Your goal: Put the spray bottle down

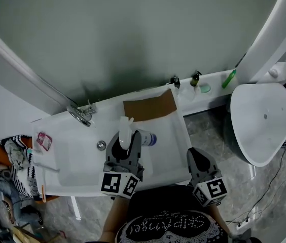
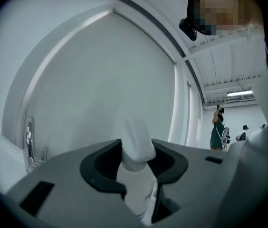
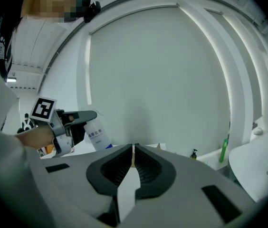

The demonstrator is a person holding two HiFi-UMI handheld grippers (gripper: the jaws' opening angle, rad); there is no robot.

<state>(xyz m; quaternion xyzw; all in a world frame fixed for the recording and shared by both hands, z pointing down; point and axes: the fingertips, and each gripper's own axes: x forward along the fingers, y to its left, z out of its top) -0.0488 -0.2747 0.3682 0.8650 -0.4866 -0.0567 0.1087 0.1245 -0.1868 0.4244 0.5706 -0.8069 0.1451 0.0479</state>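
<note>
While the left gripper [image 1: 126,145] clamps the white plastic spray bottle [image 1: 128,132] by its neck, base tilted down over the white rectangular basin [image 1: 79,156], the right gripper [image 1: 198,156] is closed, empty.

No legible text. Spray bottle [image 3: 97,135] label print too small; shirt lettering [image 1: 171,226] upside down, unreadable.

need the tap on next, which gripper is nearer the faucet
Left. The left gripper, shut on the spray bottle, is over the sink just right of the faucet; the right gripper is at the sink's right edge.
</note>
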